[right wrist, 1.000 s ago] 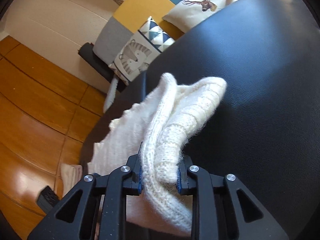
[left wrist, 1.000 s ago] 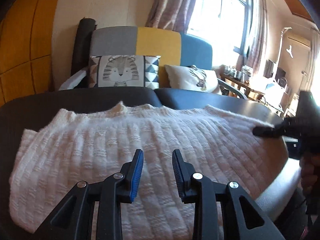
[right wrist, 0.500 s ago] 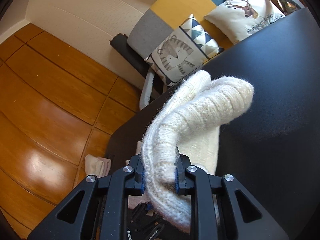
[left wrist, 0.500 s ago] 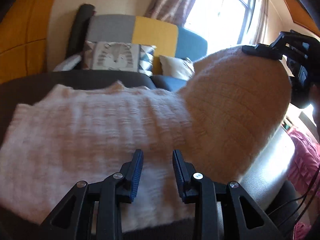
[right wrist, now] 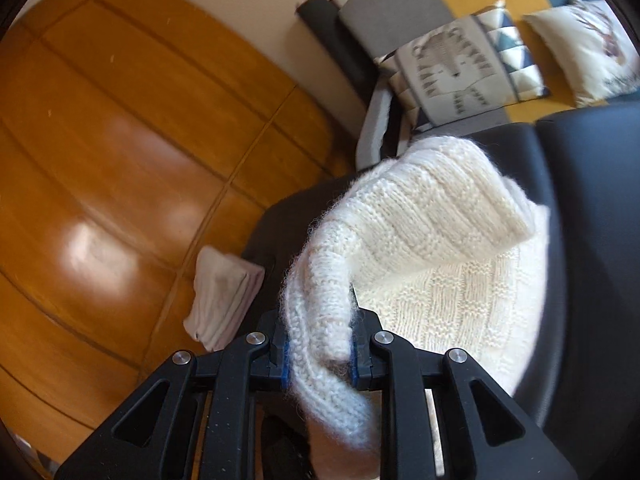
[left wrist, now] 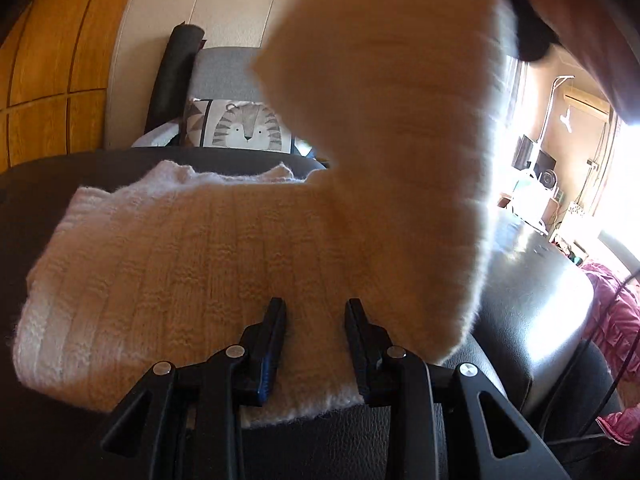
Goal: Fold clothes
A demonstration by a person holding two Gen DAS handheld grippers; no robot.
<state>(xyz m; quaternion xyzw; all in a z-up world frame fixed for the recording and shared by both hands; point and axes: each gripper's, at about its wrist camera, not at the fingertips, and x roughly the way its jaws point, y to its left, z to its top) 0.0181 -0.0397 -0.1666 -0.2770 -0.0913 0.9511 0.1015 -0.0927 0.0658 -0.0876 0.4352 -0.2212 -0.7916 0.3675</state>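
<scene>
A cream knitted sweater (left wrist: 192, 264) lies spread on a black leather surface (left wrist: 532, 304). My left gripper (left wrist: 317, 340) is open and low over the sweater's near hem, with knit showing between its fingers. The sweater's right side (left wrist: 404, 128) is lifted high and hangs over the rest. At the top right, a hand holds my right gripper (left wrist: 528, 28), which has that part. In the right wrist view, my right gripper (right wrist: 318, 346) is shut on a thick fold of the sweater (right wrist: 432, 220), which drapes down to the surface (right wrist: 592, 208).
A sofa with a tiger cushion (left wrist: 244, 132) and a black roll (left wrist: 176, 76) stands behind the surface. A deer cushion (right wrist: 592, 48) lies beside it. A folded pale cloth (right wrist: 224, 292) sits by the wooden wall panels. Pink fabric (left wrist: 616, 320) and cables lie at the right.
My right gripper has risen and swung leftward, carrying the sweater's right side up off the surface and over the body. My left gripper has shifted a little along the near hem, still open.
</scene>
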